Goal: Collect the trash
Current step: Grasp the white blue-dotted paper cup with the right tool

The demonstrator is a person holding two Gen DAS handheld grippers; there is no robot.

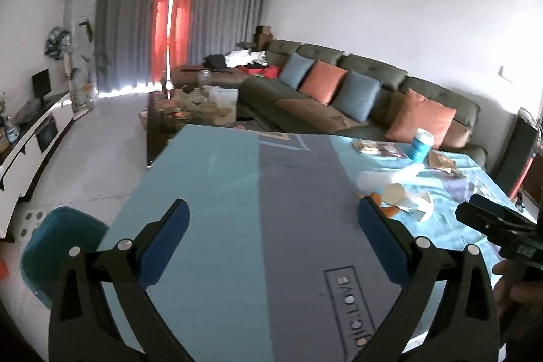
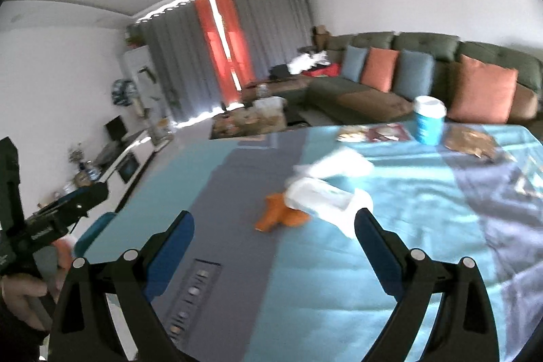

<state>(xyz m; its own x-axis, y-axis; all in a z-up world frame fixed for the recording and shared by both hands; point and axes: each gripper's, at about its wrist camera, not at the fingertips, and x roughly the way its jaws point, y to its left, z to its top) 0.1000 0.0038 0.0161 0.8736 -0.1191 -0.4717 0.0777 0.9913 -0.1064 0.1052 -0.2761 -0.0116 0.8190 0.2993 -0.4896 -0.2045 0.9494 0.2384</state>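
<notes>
A table under a blue and grey cloth carries the trash. Orange peel lies beside a tipped white paper cup, with crumpled white paper behind them. A blue and white cup stands upright at the far edge between flat snack wrappers and a brown wrapper. My right gripper is open and empty, just short of the peel. My left gripper is open and empty over bare cloth, with the cup and peel by its right finger.
A teal chair stands at the table's left side. Beyond the table are a dark green sofa with cushions and a cluttered coffee table. A white TV cabinet lines the left wall.
</notes>
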